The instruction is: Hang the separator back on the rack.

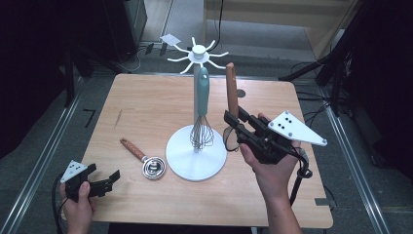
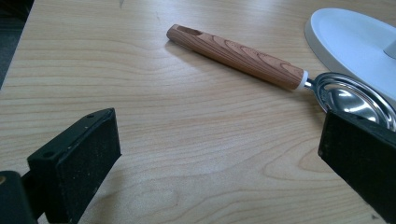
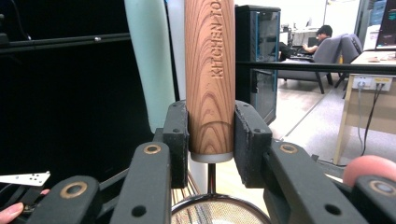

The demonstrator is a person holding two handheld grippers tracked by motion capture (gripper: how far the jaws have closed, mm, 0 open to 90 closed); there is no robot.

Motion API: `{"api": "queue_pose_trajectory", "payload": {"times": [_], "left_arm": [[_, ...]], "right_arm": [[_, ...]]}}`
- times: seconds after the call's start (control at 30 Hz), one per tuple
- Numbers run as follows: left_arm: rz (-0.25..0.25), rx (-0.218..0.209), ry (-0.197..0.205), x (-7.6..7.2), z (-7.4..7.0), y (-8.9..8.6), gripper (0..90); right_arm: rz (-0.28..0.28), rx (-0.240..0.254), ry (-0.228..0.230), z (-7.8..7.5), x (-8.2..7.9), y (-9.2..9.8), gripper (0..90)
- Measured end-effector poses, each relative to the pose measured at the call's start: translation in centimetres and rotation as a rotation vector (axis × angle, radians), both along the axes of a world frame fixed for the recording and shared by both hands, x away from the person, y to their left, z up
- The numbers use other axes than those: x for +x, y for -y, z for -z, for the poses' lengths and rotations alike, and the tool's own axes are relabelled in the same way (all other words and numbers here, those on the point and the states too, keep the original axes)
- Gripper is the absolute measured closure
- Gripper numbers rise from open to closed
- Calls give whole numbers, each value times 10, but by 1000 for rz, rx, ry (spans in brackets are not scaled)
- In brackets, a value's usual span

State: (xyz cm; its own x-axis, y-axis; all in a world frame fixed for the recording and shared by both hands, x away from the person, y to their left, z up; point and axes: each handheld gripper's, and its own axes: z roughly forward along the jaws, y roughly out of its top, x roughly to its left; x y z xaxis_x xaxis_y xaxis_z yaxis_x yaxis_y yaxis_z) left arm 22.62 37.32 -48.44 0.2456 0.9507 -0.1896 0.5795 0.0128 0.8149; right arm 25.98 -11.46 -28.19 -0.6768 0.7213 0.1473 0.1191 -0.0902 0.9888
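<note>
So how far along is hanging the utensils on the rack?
Done: the whisk hangs from the white rack. In hand: the right tongs grip a wood-handled strainer upright beside it. Left: the spoon lies on the table, near the open left tongs.

high view: above the person's edge, looking forward and down over the whole table [image 1: 146, 102].
left gripper view: low, close over the tabletop, facing the wooden-handled ladle [image 2: 243, 56].
right gripper view: level, very near a wooden handle [image 3: 209, 70].
shared: ladle, white stand base [image 2: 355, 42].
</note>
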Motion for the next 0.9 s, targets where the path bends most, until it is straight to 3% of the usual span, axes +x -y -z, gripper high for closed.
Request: {"api": "queue_pose_trajectory", "payload": {"times": [0.7, 0.9], "left_arm": [[0, 0, -1, 0, 0, 0, 0], [-3, -3, -2, 0, 0, 0, 0]], "right_arm": [[-32, -9, -8, 4, 11, -13, 706], [-13, -29, -6, 5, 19, -14, 693]]}}
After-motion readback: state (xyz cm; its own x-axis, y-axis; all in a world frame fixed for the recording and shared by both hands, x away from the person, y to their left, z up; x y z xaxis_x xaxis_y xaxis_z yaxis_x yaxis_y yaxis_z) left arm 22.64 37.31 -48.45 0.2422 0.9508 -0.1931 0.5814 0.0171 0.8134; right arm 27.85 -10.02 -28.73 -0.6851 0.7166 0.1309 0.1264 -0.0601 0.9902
